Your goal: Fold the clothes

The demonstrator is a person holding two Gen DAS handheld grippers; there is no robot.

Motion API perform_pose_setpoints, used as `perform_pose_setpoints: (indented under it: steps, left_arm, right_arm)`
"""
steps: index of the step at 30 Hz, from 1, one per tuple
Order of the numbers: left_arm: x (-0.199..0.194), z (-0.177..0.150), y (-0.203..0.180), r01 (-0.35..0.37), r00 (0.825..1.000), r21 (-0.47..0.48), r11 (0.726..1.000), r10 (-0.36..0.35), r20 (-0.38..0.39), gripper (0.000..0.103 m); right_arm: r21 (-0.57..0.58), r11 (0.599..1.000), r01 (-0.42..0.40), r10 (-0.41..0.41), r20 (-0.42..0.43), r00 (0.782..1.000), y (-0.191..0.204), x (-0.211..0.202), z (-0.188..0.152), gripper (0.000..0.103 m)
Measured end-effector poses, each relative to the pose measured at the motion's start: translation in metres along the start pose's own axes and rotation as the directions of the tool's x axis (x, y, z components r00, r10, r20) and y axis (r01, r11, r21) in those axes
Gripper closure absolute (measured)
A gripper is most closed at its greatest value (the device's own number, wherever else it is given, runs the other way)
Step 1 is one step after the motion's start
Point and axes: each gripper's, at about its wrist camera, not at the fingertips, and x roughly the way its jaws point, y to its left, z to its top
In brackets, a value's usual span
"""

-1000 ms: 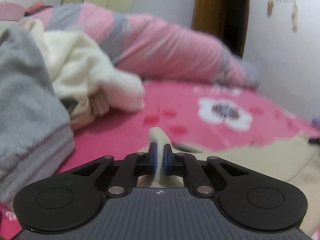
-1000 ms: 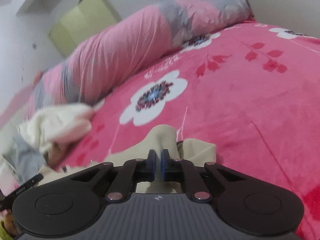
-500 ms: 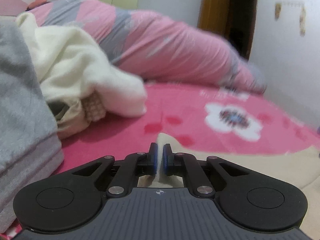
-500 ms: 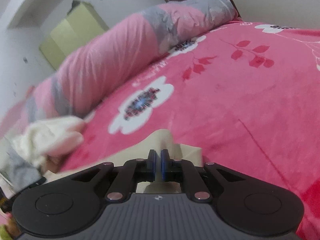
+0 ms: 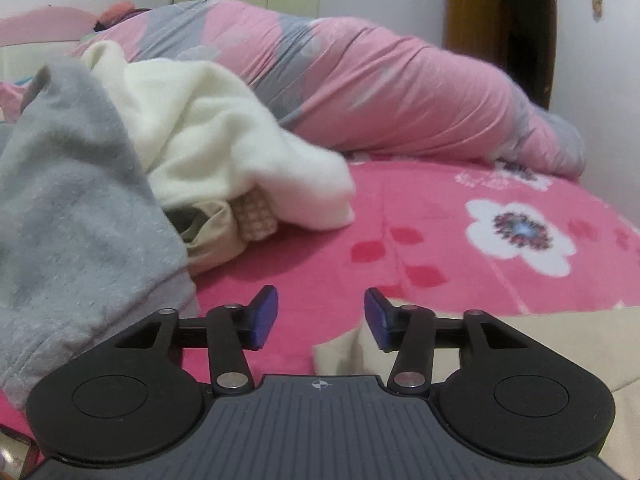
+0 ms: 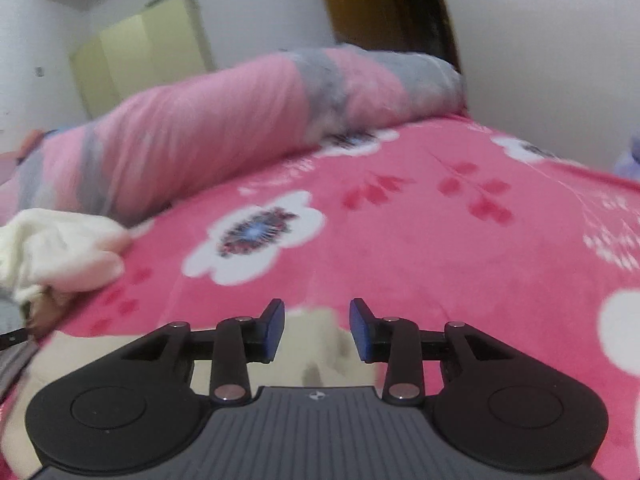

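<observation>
A beige garment (image 5: pixel 560 336) lies flat on the pink flowered bedspread (image 5: pixel 420 240). Its near corner (image 5: pixel 340 352) sits low between the blue pads of my left gripper (image 5: pixel 321 312), whose jaws are opening and no longer touch it. In the right wrist view, the garment's edge (image 6: pixel 316 344) lies under my right gripper (image 6: pixel 316 328). Those jaws are opening too, and the cloth rests loose between the pads without being pinched.
A heap of clothes lies at the left: a grey fleece piece (image 5: pixel 76 216) and a cream fleece piece (image 5: pixel 224 152) over smaller items. A rolled pink and grey quilt (image 5: pixel 380 84) runs along the back. A wardrobe (image 6: pixel 140 56) and a doorway (image 5: pixel 520 28) stand behind.
Both grippers were shut on beige cloth corners; now both have let go and stand apart. The cloth has dropped onto the bed. The right gripper has lifted a little.
</observation>
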Motion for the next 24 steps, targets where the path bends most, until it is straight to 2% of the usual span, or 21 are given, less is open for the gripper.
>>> perform_pose_setpoints:
  steps: [2,3,5,6,7,9,10,11,13,15,18,20,22,24]
  left_arm:
    - [0.004,0.001,-0.011,0.066,0.997,0.007,0.998,-0.066,-0.036,0.055]
    - [0.011,-0.002,-0.019,0.104,0.992,0.015,0.995,-0.102,-0.081,0.055]
    - [0.031,-0.012,-0.030,0.114,0.982,0.035,0.993,-0.107,-0.159,0.054]
    - [0.041,-0.019,-0.033,0.096,0.977,0.043,0.994,-0.086,-0.194,0.054]
    - [0.047,-0.022,-0.033,0.093,0.974,0.032,0.995,-0.084,-0.208,0.054]
    - [0.048,-0.023,-0.030,0.094,0.975,0.010,0.996,-0.090,-0.204,0.054]
    - [0.048,-0.023,-0.030,0.094,0.975,0.010,0.996,-0.090,-0.205,0.054]
    - [0.049,-0.023,-0.030,0.094,0.975,0.011,0.995,-0.090,-0.205,0.054]
    - [0.051,-0.024,-0.030,0.091,0.976,0.018,0.996,-0.085,-0.203,0.053]
    - [0.053,-0.025,-0.031,0.084,0.977,0.027,0.996,-0.077,-0.199,0.052]
    - [0.051,-0.025,-0.033,0.075,0.979,0.041,0.996,-0.065,-0.195,0.051]
    - [0.050,-0.025,-0.034,0.072,0.979,0.045,0.996,-0.062,-0.196,0.051]
    - [0.051,-0.025,-0.034,0.071,0.978,0.049,0.996,-0.060,-0.198,0.050]
    - [0.051,-0.025,-0.035,0.068,0.979,0.054,0.996,-0.056,-0.197,0.050]
  right_arm:
    - [-0.022,1.000,-0.016,0.014,-0.066,0.998,0.007,0.020,-0.005,0.069]
    - [-0.033,0.999,-0.024,0.021,-0.099,0.995,0.011,0.031,-0.008,0.074]
    - [-0.054,0.998,-0.040,0.030,-0.165,0.986,0.018,0.051,-0.013,0.078]
    - [-0.065,0.998,0.005,-0.017,-0.189,0.982,0.011,0.061,-0.020,0.093]
    - [-0.074,0.996,0.047,-0.062,-0.212,0.975,0.003,0.070,-0.026,0.100]
    - [0.029,0.998,0.052,-0.045,-0.206,0.978,-0.015,0.060,-0.024,0.102]
    - [0.033,0.996,0.089,-0.081,-0.193,0.978,-0.017,0.052,-0.022,0.098]
    - [-0.009,0.987,0.160,-0.159,-0.167,0.973,-0.016,0.043,-0.022,0.098]
    - [-0.067,0.973,0.222,-0.229,-0.124,0.966,-0.013,0.023,-0.024,0.098]
    - [-0.018,0.995,0.103,-0.104,-0.110,0.989,-0.010,-0.001,-0.026,0.097]
    - [-0.017,0.999,-0.045,0.043,-0.126,0.991,0.009,-0.029,-0.038,0.097]
    - [-0.031,0.993,-0.116,0.109,-0.168,0.980,0.023,-0.034,-0.046,0.096]
    - [-0.036,0.983,-0.181,0.168,-0.229,0.959,0.037,-0.032,-0.055,0.096]
    - [-0.069,0.976,-0.209,0.179,-0.302,0.936,0.048,-0.023,-0.065,0.096]
